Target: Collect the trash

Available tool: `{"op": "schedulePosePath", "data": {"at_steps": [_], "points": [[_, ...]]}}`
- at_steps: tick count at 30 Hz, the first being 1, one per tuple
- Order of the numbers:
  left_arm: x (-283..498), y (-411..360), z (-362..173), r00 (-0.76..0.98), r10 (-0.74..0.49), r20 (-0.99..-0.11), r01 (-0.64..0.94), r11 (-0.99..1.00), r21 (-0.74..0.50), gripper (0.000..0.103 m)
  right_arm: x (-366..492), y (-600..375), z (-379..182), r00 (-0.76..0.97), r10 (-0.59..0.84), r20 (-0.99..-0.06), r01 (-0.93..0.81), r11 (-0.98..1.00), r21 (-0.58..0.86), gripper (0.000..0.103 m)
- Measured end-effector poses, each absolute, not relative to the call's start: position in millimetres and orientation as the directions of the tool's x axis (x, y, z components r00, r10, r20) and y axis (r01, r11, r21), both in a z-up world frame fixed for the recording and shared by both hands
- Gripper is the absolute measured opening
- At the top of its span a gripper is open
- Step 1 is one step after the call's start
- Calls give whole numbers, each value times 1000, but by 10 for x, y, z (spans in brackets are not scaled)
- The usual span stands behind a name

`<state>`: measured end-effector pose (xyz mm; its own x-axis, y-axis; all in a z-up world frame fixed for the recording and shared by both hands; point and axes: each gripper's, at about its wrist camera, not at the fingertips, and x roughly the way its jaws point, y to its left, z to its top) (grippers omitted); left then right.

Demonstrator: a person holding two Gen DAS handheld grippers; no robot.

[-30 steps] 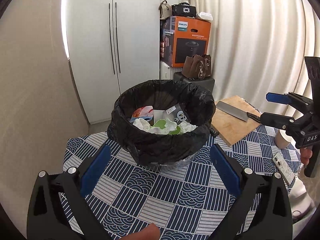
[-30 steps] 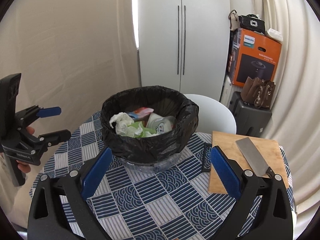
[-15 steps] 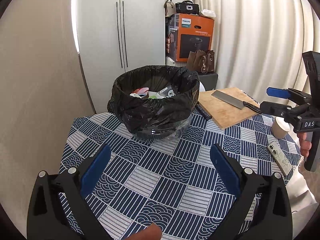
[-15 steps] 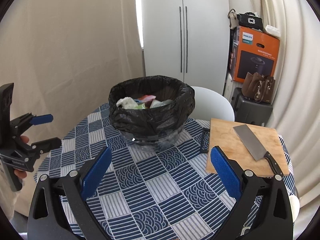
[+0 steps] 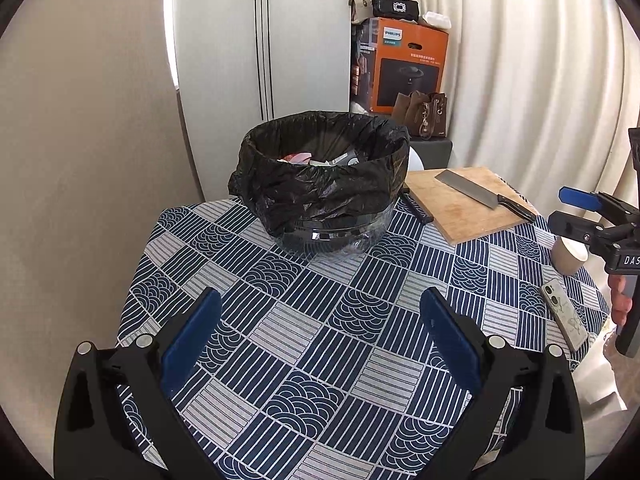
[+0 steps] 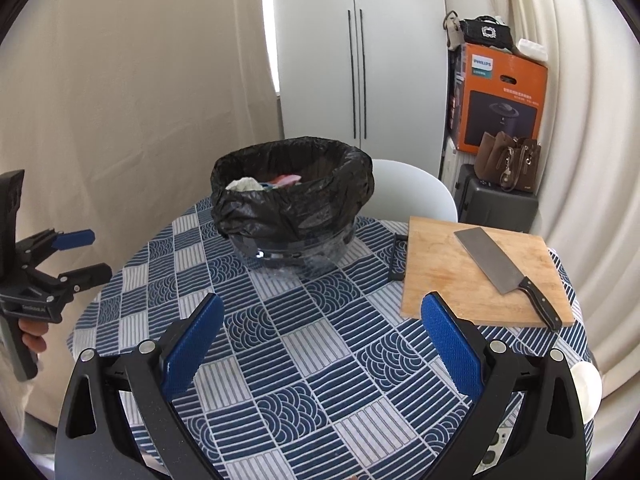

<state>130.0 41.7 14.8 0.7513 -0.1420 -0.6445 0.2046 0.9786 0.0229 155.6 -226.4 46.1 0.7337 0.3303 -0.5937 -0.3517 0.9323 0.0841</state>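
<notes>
Right gripper (image 6: 320, 344) jaws spread wide, empty — lined bin (image 6: 292, 208) beyond on table (image 6: 320, 360).

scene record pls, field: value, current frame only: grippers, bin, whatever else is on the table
left gripper: open, empty, above the tablecloth
right gripper: open, empty, above the tablecloth
bin: black liner folded over the rim, on the table's far side
bin contents: crumpled paper and wrappers, below the rim
tablecloth: blue and white pattern, no loose trash visible
cutting board: right of the bin
cleaver: lying flat on the board
phone: near the right edge
cup: beyond the phone
</notes>
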Motion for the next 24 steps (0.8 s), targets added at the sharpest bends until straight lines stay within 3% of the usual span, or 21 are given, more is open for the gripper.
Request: {"op": "schedulePosePath", "data": {"at_steps": [24], "points": [[1160, 488, 157, 749, -92, -656, 173, 983, 60, 97, 1553, -2328, 342, 716, 331, -614, -346, 933, 100, 95]]}}
